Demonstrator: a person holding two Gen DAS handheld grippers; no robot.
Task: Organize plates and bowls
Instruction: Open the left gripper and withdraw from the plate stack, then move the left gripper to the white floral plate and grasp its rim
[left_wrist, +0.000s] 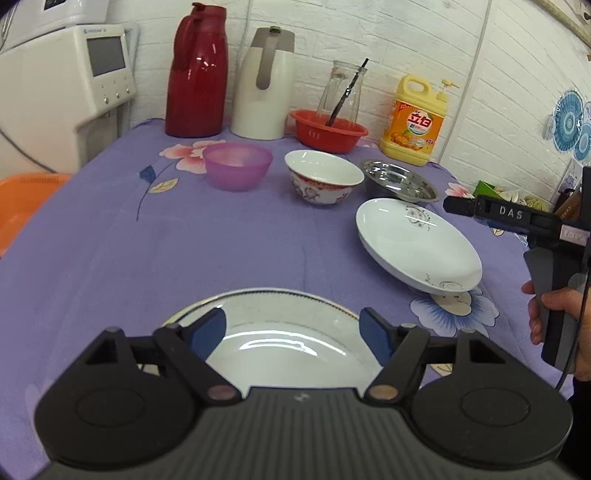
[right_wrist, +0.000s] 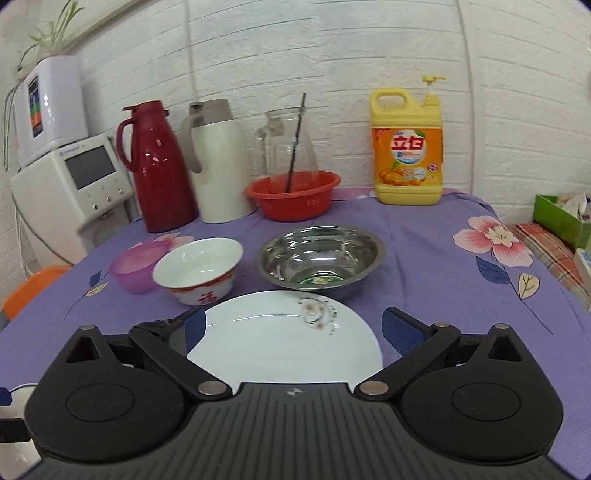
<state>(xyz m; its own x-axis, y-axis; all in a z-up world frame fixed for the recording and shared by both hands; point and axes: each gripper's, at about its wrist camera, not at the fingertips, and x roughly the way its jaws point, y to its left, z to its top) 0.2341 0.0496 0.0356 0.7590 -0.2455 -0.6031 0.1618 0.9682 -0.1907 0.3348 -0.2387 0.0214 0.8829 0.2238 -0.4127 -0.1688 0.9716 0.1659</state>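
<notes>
Purple floral cloth (left_wrist: 110, 258) covers my work table below a white brick wall. My left gripper (left_wrist: 291, 332) has its jaws spread, empty, over a gold-rimmed plate (left_wrist: 280, 328) lying flat on the cloth. My right gripper (right_wrist: 293, 328) also stands spread with nothing between the pads, above a white plate with a flower print (right_wrist: 280, 332); in the left view that plate (left_wrist: 417, 243) appears tilted. Beyond it sit a steel bowl (right_wrist: 321, 258), a white porcelain bowl (right_wrist: 199, 269) and a purple plastic bowl (right_wrist: 135, 267). Along the wall I see a red basket (right_wrist: 293, 195), two jugs and a detergent bottle (right_wrist: 406, 147).
</notes>
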